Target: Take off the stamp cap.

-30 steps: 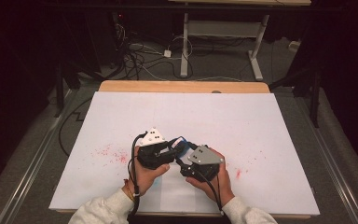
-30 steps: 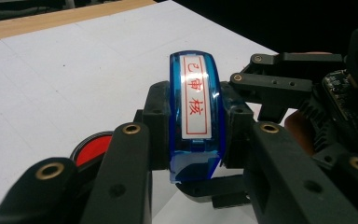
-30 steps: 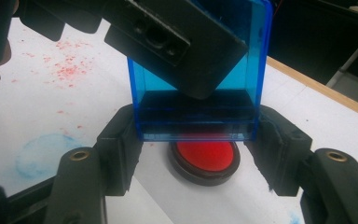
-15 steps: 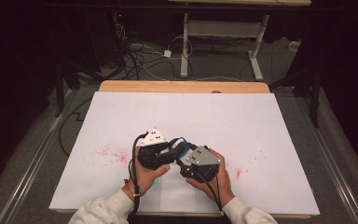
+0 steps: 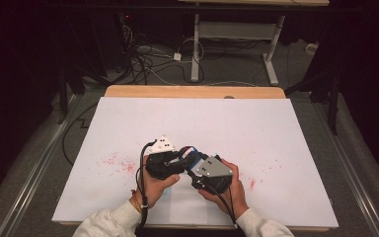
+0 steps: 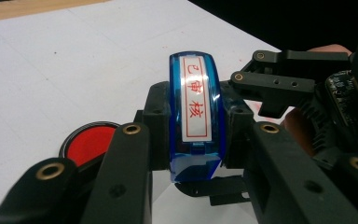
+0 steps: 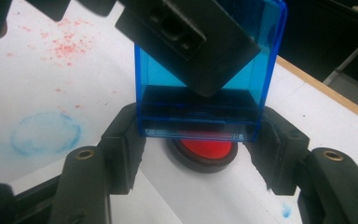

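A clear blue stamp (image 6: 196, 107) with a white label in red characters stands between both grippers near the table's front middle, also seen as the blue stamp (image 5: 192, 155) from above. My left gripper (image 6: 193, 123) is shut on its upper body, one jaw on each side. My right gripper (image 7: 198, 140) is shut on its lower end, pads against both sides. Just below the blue stamp (image 7: 205, 70) sits a round red ink pad (image 7: 206, 150) in a black rim; whether they touch is hidden. The red ink pad (image 6: 89, 142) lies on the white sheet (image 5: 192, 123). Hands hold the left gripper (image 5: 185, 158) and right gripper (image 5: 195, 167) close together.
Red ink specks (image 5: 117, 163) dot the sheet left of the hands, and more red specks (image 5: 252, 183) lie to the right. A faint blue ring stain (image 7: 45, 133) marks the paper. The table's wooden far edge (image 5: 192, 91) borders a floor with cables (image 5: 148, 64) and desk legs.
The hands and both grippers have stayed together at the same spot, with only a very slight shift. The stamp remains held between them.
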